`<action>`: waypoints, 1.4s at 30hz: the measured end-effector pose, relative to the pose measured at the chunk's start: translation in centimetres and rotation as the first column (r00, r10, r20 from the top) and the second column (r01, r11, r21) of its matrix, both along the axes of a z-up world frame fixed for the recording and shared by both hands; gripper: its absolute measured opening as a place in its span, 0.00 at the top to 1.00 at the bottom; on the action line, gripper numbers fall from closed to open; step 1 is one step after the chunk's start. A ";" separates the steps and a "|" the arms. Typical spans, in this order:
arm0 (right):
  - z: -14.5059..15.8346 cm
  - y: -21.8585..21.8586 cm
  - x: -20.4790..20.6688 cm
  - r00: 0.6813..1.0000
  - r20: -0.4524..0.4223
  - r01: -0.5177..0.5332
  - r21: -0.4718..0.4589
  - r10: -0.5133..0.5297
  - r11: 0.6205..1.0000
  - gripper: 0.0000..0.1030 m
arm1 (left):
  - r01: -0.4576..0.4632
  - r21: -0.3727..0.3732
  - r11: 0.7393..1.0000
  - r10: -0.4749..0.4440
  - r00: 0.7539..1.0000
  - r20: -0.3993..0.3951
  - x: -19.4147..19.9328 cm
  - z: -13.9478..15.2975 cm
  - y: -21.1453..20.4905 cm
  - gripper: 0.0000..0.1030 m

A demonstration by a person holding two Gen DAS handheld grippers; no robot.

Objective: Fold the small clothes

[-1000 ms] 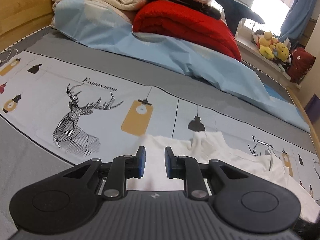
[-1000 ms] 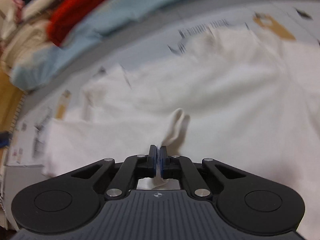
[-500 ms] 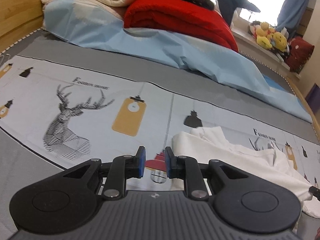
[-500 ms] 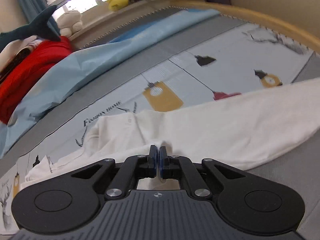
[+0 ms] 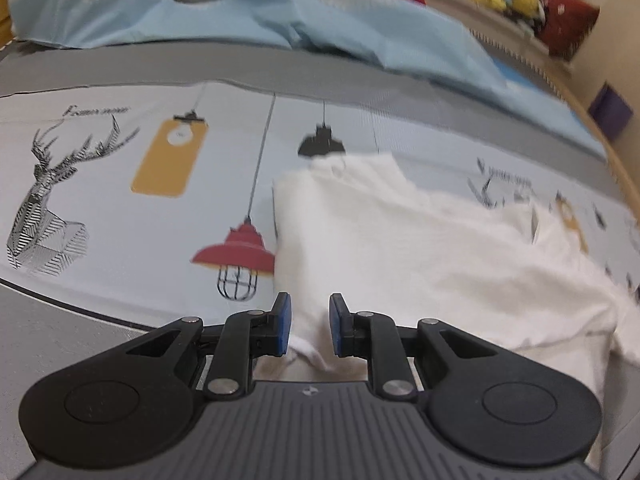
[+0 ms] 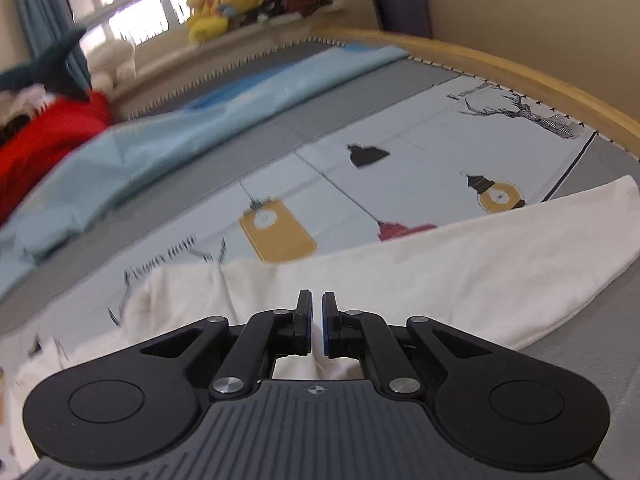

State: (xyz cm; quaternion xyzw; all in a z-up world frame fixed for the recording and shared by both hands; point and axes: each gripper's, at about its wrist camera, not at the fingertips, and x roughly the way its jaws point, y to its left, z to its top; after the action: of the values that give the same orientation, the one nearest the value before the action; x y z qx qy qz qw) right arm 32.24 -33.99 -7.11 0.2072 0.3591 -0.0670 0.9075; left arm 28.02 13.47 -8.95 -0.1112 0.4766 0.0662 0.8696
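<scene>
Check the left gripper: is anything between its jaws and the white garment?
Nothing visible. The left gripper has its jaws apart right over the near edge of the white garment, cloth showing in the gap. Only the printed bedsheet lies beside it, with the blue blanket far behind.

Printed bedsheet (image 5: 120, 216), light blue quilt (image 5: 248, 16), red blanket (image 6: 44, 136), yellow plush toys (image 6: 220, 8)

You'll find little to read: a blurred serif caption just above the line-drawn black stag (image 5: 48, 196) printed on the pale blue-and-grey bed sheet (image 5: 120, 240) (its letters smear, seemingly starting with "F"), nothing else legible.
</scene>
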 end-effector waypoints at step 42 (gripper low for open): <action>0.1 -8.9 -2.1 0.985 -0.082 0.168 0.248 -0.152 0.954 0.84 | 0.042 0.078 0.996 -0.044 0.999 0.014 -0.2 4.2 -2.3 0.67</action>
State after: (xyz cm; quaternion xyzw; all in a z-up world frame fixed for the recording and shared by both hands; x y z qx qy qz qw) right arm 30.11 -42.92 -7.06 0.3479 0.3750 -0.1002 0.8534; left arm 27.87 11.16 -4.73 -0.0674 0.4692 0.0651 0.8781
